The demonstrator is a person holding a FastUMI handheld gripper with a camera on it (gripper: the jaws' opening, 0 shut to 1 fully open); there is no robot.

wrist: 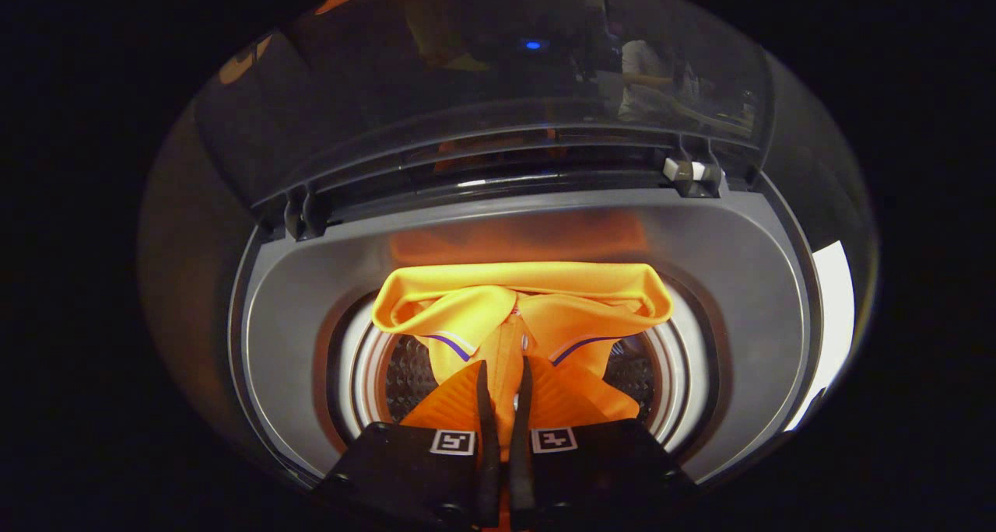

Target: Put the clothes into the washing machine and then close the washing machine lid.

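Observation:
An orange garment (513, 299) with thin purple-and-white trim hangs folded from my gripper (504, 370), whose two fingers are shut on a pinch of its cloth. It dangles over the round mouth of the washing machine's drum (405, 376), just ahead of and below the fingers. The grey top deck (724, 283) of the machine rings the opening. The dark glass lid (482, 89) stands raised beyond the opening, hinged at the back. The garment hides most of the drum's inside.
The lid's two hinges (691, 176) sit at the back corners of the deck. Its glass reflects a person and a small blue light. A bright strip (832, 314) shows beside the machine's right side.

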